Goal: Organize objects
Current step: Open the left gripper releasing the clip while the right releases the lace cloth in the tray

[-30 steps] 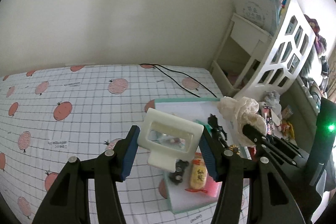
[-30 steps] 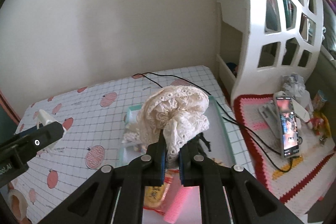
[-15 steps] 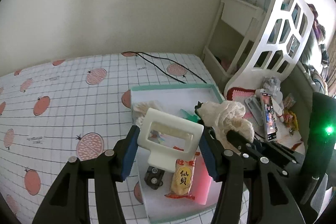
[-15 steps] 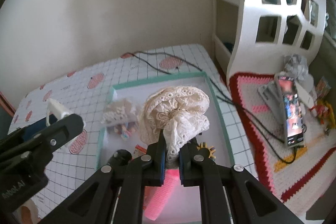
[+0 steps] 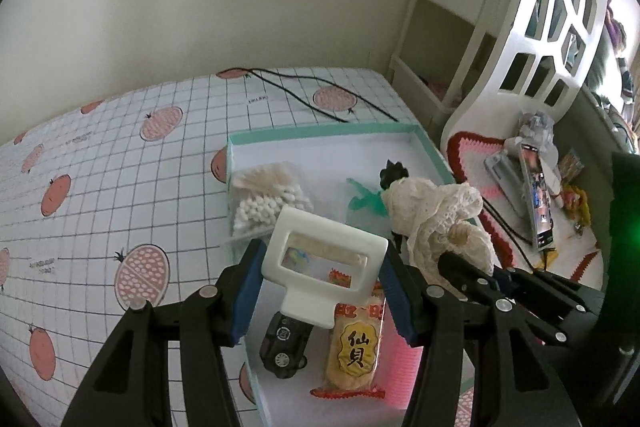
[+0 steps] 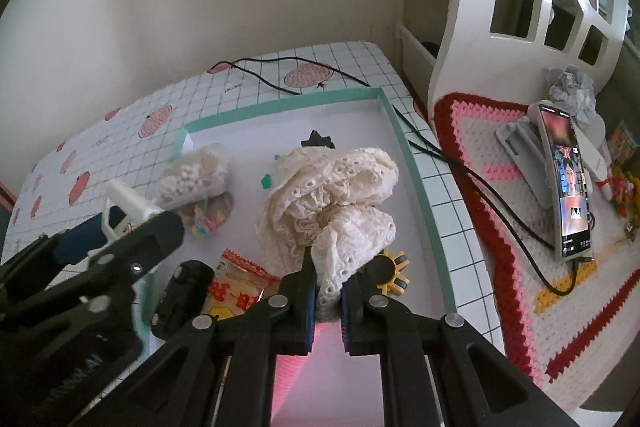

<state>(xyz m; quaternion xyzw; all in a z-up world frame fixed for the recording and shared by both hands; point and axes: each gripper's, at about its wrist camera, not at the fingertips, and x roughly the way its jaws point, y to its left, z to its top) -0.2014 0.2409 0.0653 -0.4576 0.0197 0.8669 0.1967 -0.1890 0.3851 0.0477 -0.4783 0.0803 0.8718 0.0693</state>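
My left gripper (image 5: pixel 322 267) is shut on a white plastic frame-shaped piece (image 5: pixel 320 263), held above the near end of a mint-rimmed white tray (image 5: pixel 320 135). My right gripper (image 6: pixel 325 277) is shut on a cream lace cloth (image 6: pixel 332 195), hanging over the tray (image 6: pixel 280 105) middle. Inside the tray lie a bag of cotton swabs (image 5: pixel 268 203), a black toy car (image 5: pixel 284 345), a yellow snack packet (image 5: pixel 354 351), a pink comb (image 5: pixel 400 371), a green piece (image 5: pixel 362 203) and a black clip (image 5: pixel 394 173). The lace cloth (image 5: pixel 436 223) also shows at the right of the left wrist view.
The tray sits on a white grid tablecloth with pink fruit prints (image 5: pixel 120 155). A black cable (image 5: pixel 304 95) runs behind the tray. To the right stand a white shelf unit (image 6: pixel 520 7) and a phone on a stand (image 6: pixel 566 183) on a crocheted mat (image 6: pixel 500 195).
Both grippers have moved forward and down toward the tray, which now looks larger and nearer. Each keeps hold of its object.
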